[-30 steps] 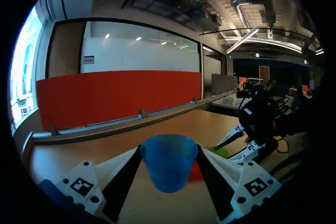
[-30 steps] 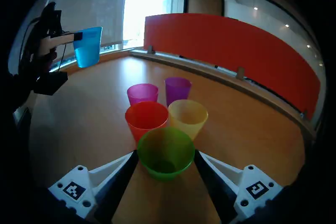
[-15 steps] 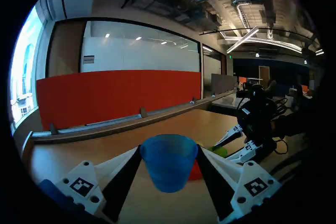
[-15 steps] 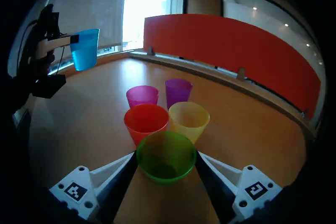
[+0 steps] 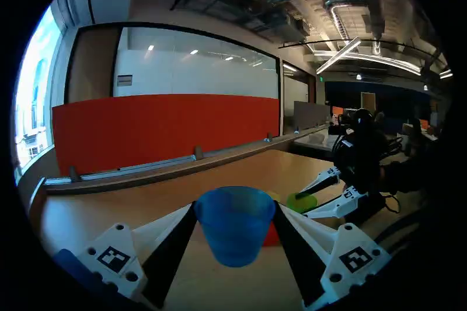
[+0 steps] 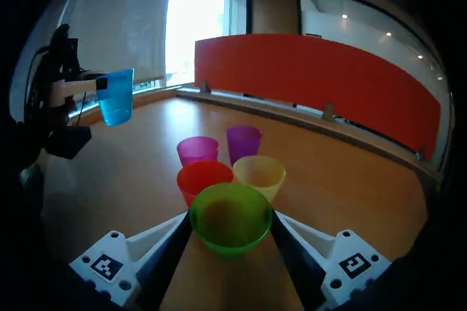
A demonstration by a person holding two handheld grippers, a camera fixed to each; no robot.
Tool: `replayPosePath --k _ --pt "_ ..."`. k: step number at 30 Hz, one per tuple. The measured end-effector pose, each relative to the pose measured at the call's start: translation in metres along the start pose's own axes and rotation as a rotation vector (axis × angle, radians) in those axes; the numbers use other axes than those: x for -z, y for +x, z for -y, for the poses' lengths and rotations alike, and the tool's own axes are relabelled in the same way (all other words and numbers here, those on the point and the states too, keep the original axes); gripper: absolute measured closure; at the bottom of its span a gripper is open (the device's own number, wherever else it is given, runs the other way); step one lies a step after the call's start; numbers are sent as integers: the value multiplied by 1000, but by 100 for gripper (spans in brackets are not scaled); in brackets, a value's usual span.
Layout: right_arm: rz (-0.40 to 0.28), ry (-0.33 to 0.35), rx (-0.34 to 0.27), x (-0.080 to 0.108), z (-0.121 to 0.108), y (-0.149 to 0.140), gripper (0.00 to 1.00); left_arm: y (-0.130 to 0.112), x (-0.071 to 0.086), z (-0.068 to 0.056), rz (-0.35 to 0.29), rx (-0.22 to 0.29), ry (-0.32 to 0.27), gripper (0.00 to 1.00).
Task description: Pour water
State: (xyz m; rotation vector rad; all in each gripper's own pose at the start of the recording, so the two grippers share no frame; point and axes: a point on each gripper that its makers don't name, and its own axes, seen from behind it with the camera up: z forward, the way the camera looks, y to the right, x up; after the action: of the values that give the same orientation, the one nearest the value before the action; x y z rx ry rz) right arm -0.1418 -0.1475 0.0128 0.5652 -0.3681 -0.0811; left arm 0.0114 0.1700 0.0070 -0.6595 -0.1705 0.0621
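right gripper view: the green cup (image 6: 230,230) is clamped between both fingers of the right gripper (image 6: 230,217) and is now carried higher than a second ago. as a result the red cup (image 6: 198,177), yellow cup (image 6: 261,173), pink cup (image 6: 197,150) and purple cup (image 6: 244,142) are seen lower and farther off on the table (image 6: 356,194), with the green rim overlapping the red one. in the left gripper view the blue cup (image 5: 234,232) is gripped upright between both fingers of the left gripper (image 5: 234,210), well above the table, much as before. whether water is held in it cannot be told. the lift is judged as the receiving cup being brought toward the blue one; no tilt is yet begun.
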Motion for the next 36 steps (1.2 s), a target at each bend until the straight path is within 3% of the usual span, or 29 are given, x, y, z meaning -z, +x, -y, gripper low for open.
replayPosePath --k 18,27,36 --pt "-262 -32 37 28 42 74 6 5 29 -20 -42 18 17 11" --pt "-360 -39 47 36 55 101 6 10 40 -23 -58 25 21 11" --pt "-414 -22 55 36 73 112 6 10 44 -25 -64 30 19 11"
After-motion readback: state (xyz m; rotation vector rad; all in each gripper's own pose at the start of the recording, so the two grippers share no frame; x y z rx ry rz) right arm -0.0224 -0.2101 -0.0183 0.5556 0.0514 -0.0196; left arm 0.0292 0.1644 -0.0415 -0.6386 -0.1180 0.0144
